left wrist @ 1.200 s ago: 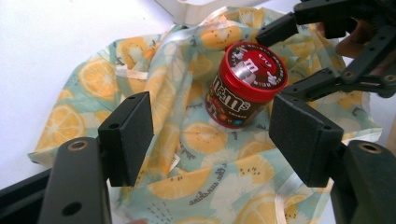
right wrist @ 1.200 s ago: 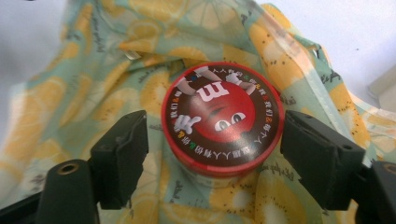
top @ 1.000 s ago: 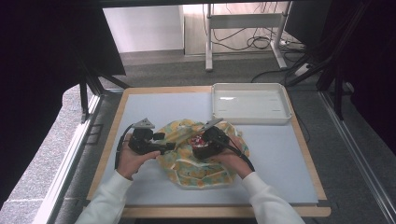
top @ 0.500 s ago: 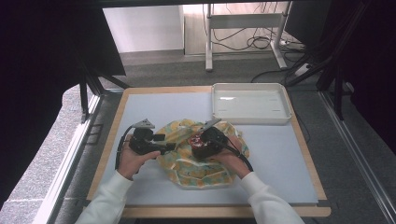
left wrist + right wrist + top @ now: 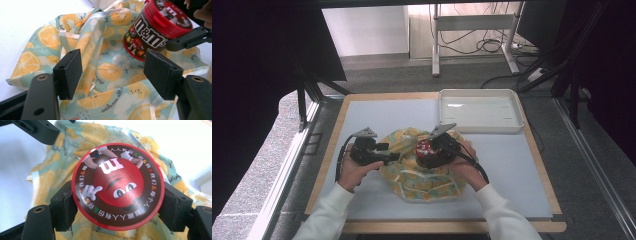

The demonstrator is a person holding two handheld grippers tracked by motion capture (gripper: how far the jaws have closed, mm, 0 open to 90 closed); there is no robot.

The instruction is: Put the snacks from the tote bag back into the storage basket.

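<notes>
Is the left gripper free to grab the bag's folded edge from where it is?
Probably yes: the left gripper is open with the printed bag between its jaws, and the candy tub, held by the right gripper, sits off to one side.

Counter (image 5: 377,112): pale blue top, wooden edging. Lemon-print cloth (image 5: 424,182) lies crumpled on it beneath both sets of jaws. White tray (image 5: 479,127) sits beyond the right jaws.
</notes>
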